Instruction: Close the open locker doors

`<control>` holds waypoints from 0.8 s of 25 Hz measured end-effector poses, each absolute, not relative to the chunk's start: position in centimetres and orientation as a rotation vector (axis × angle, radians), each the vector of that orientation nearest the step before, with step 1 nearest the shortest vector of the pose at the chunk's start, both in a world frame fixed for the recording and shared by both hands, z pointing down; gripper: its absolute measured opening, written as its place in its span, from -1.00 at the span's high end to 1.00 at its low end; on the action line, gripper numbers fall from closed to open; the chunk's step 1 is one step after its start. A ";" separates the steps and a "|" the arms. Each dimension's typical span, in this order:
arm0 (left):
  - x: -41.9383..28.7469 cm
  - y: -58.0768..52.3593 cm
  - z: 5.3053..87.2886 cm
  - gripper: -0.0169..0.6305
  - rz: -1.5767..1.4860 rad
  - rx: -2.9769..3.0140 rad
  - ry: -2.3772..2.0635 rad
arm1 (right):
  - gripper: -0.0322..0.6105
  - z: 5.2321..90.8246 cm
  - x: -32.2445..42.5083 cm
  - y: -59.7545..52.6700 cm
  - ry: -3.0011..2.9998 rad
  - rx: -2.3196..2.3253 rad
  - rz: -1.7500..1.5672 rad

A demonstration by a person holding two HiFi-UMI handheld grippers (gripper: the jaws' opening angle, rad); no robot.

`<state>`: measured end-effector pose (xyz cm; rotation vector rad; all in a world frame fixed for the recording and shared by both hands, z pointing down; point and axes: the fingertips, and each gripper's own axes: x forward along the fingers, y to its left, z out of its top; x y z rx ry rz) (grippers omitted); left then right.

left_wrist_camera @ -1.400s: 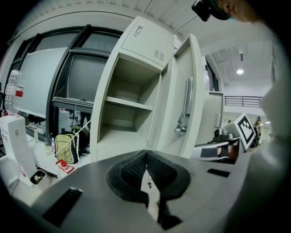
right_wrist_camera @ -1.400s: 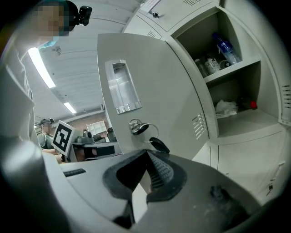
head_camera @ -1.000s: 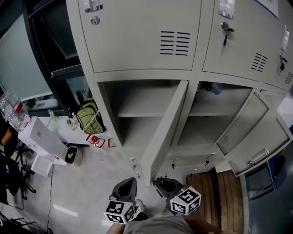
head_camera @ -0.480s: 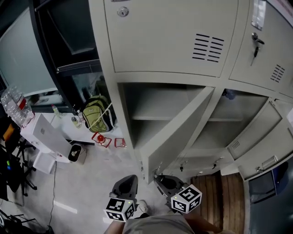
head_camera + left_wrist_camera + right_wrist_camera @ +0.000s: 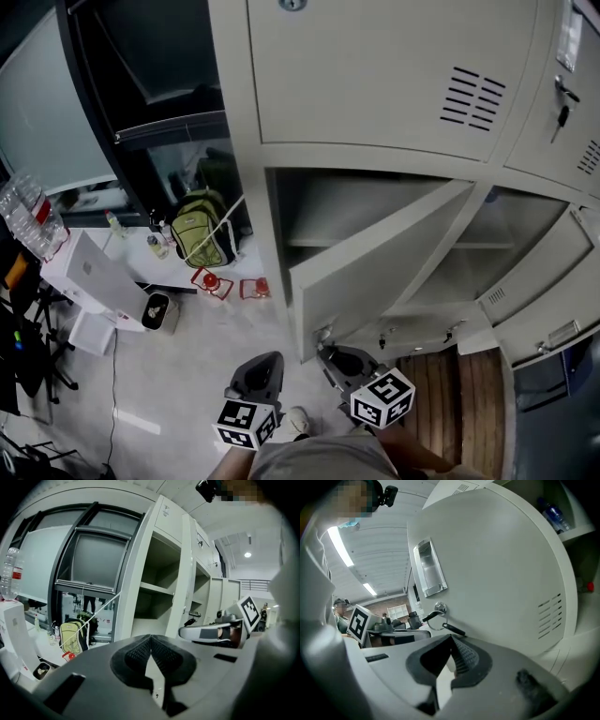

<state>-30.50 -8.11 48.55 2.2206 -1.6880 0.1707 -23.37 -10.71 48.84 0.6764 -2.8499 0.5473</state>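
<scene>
1. Two doors to shut, both in the lower row of the locker bank (image 5: 375, 84): the nearer locker door (image 5: 375, 272), swung roughly halfway out from the left compartment, and a second open door (image 5: 548, 281) further right.
2. Got the right tongs (image 5: 328, 354) pressed together with nothing in them, parked just beside the free lower corner of the nearer door. Can't tell from any view whether actually touching it.
3. Same deal with the left tongs (image 5: 267, 361): closed on nothing, hanging low over the floor (image 5: 187, 356), left of that door and clear of it.
4. Would push with the closed tips flat against the outer face, out near the latch edge rather than the hinge. More leverage, less shove.
5. Steer clear of the key (image 5: 453, 629) dangling from the lock on its ring. Probably easy to snag or bend.
6. Keep the push steady and follow the arc until flush with the frame. Thin sheet metal by the look of it, so likely to bounce back if slammed.
7. Looks-wise: pale grey-beige painted steel, with a label holder (image 5: 429, 569) above the lock, vent slots (image 5: 548, 616) off to the other side, and a plain inner face.
8. Then repeat on the second door, well apart to the right.
</scene>
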 end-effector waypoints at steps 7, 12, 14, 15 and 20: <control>-31.4 -9.4 49.0 0.90 0.173 2.236 -1.659 | 0.81 49.0 -24.8 -12.4 -2.844 0.704 0.541; -32.1 -10.3 49.1 0.90 0.174 2.241 -1.651 | 0.81 49.5 -25.5 -13.5 -2.832 0.717 0.547; -32.3 -10.8 49.2 0.90 0.175 2.244 -1.646 | 0.81 49.7 -25.8 -14.1 -2.826 0.720 0.549; -32.3 -11.0 49.2 0.90 0.176 2.246 -1.643 | 0.81 49.8 -25.8 -14.3 -2.823 0.722 0.552; -32.9 -11.9 49.2 0.90 0.180 2.247 -1.641 | 0.81 49.9 -26.4 -15.3 -2.817 0.721 0.558</control>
